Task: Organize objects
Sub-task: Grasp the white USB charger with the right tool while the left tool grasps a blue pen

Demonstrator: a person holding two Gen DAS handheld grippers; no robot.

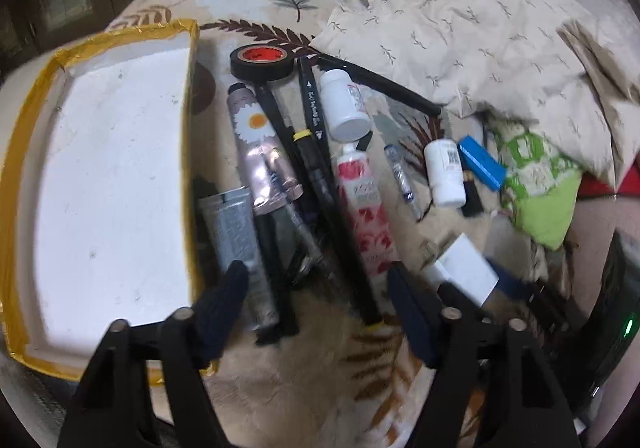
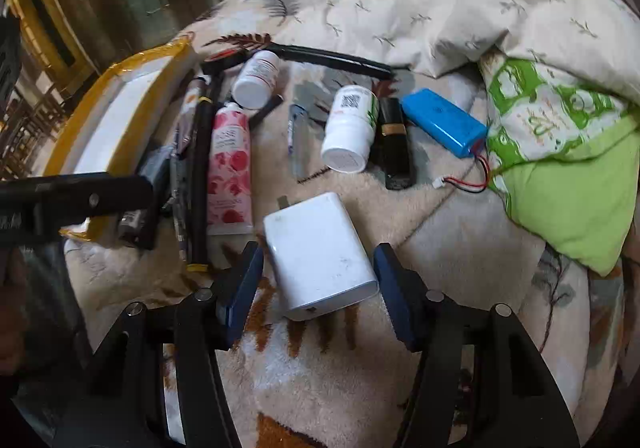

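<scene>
The right hand-held gripper (image 2: 318, 280) is wide apart, with one finger on each side of the white charger (image 2: 320, 254). The fingers are near its sides, but I cannot tell if they touch it yet. The charger lies flat on the soft bed (image 2: 320, 388), near the other small things.

The charger looks like a hard, smooth block. It will not bend or squash, so it can take a firm squeeze. Its sides look shiny, so it may slip if the hold is weak. It is probably a bit heavy for its size. The best place to hold it seems to be across its two long flat sides, near the middle, so it does not tip. The bed is soft, so the fingers may sink in a little as they go down.

The left hand-held gripper (image 1: 316, 284) is apart too and holds nothing. It hovers over a pile of pens (image 1: 280, 151) and tubes (image 1: 362, 199). The tubes look soft and squishy. The pens look thin and hard, and might roll.

The tray (image 1: 24, 151) with the yellow edge sits to the left of the pile with nothing in it. I think the things should go in there.
</scene>
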